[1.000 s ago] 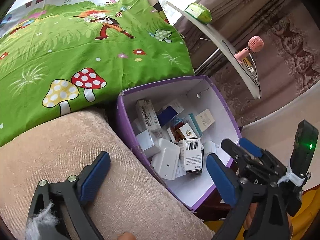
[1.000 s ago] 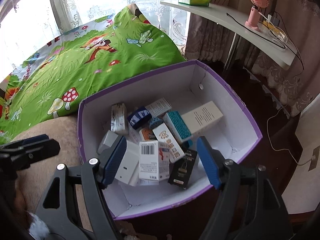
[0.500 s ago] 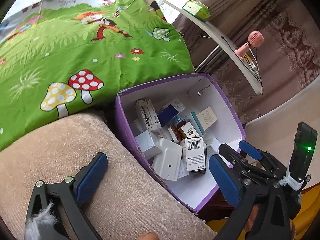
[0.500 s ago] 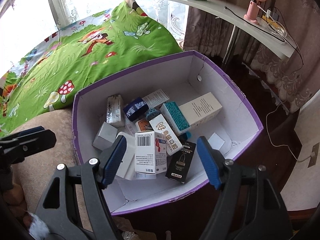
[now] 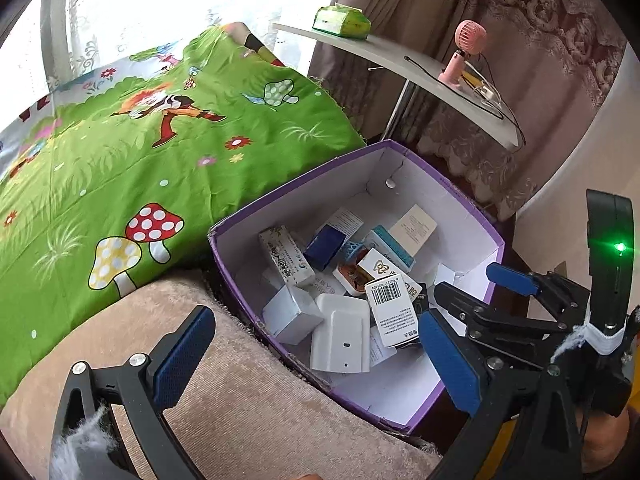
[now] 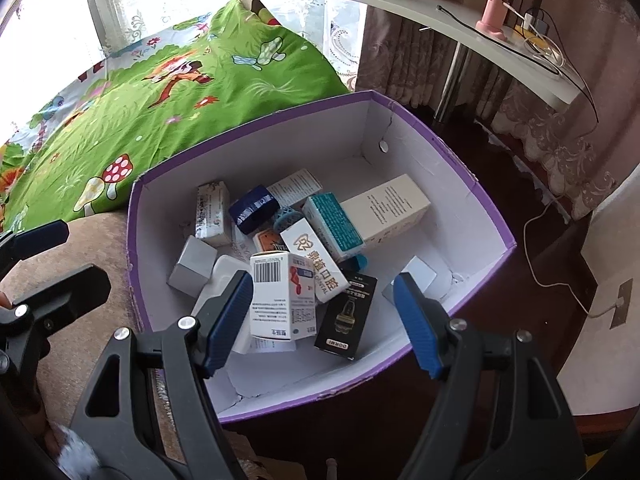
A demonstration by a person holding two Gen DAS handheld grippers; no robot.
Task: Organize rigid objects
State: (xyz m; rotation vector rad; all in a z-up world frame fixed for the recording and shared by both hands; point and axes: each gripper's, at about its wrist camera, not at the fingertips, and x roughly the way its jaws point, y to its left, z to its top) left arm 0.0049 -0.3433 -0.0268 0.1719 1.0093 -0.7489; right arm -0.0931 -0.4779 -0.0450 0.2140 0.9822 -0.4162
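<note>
A purple box [image 5: 304, 208] [image 6: 280, 152] with white inner walls holds several small cartons. Among them are a white barcode carton [image 6: 280, 292] [image 5: 390, 308], a black carton [image 6: 346, 316], a teal one [image 6: 334, 226], a cream one [image 6: 386, 204], a grey cube [image 6: 192, 266] and a flat white device [image 5: 340, 338]. My right gripper [image 6: 322, 280] [image 5: 480, 286] hangs open above the box's near side, above the barcode carton and clear of it. My left gripper [image 5: 314, 314] [image 6: 52, 264] stands wide open over the box's left rim, holding nothing.
The box sits against a beige plush cushion [image 5: 240, 400]. Behind it lies a green mushroom-print sheet [image 5: 140, 160]. A white shelf [image 5: 400, 64] carries a pink fan [image 5: 460, 56] and a green tissue pack [image 5: 340, 22]. A white cable [image 6: 560, 280] trails on the dark floor.
The left gripper has rolled and shifted, so its view is more upright and shows the box more centrally; its jaws stand slightly wider. The right gripper has barely moved. The cartons lie unchanged.
</note>
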